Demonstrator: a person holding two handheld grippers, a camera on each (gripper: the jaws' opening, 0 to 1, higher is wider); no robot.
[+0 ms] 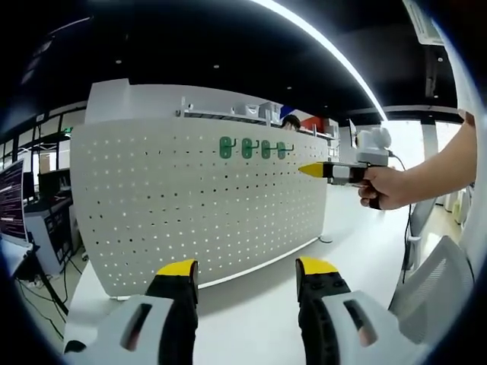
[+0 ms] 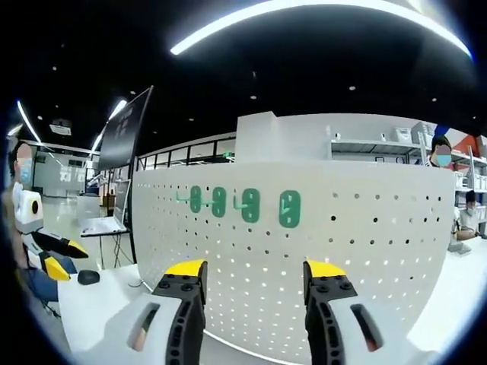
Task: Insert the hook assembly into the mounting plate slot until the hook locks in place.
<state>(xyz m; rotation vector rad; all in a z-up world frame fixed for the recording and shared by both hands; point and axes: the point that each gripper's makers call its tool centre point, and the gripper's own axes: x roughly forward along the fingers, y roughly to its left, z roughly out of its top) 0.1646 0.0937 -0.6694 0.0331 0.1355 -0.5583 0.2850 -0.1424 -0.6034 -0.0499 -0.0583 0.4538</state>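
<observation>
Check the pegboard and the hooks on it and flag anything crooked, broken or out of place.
Nothing stands out. Four green hooks sit in a row near the top of the white pegboard, all seated. Both grippers, left and right, are open and empty.

A white table [image 1: 251, 319] carries an upright white pegboard [image 1: 190, 201].

White perforated mounting plate [image 1: 190, 201] stands upright on the counter [image 1: 251, 319], broad face toward both views. Four green hook assemblies [image 1: 254, 148] sit in one level row near its top edge, evenly spaced, thin hooks projecting outward; same row [image 2: 243, 205] in right gripper view.
</observation>
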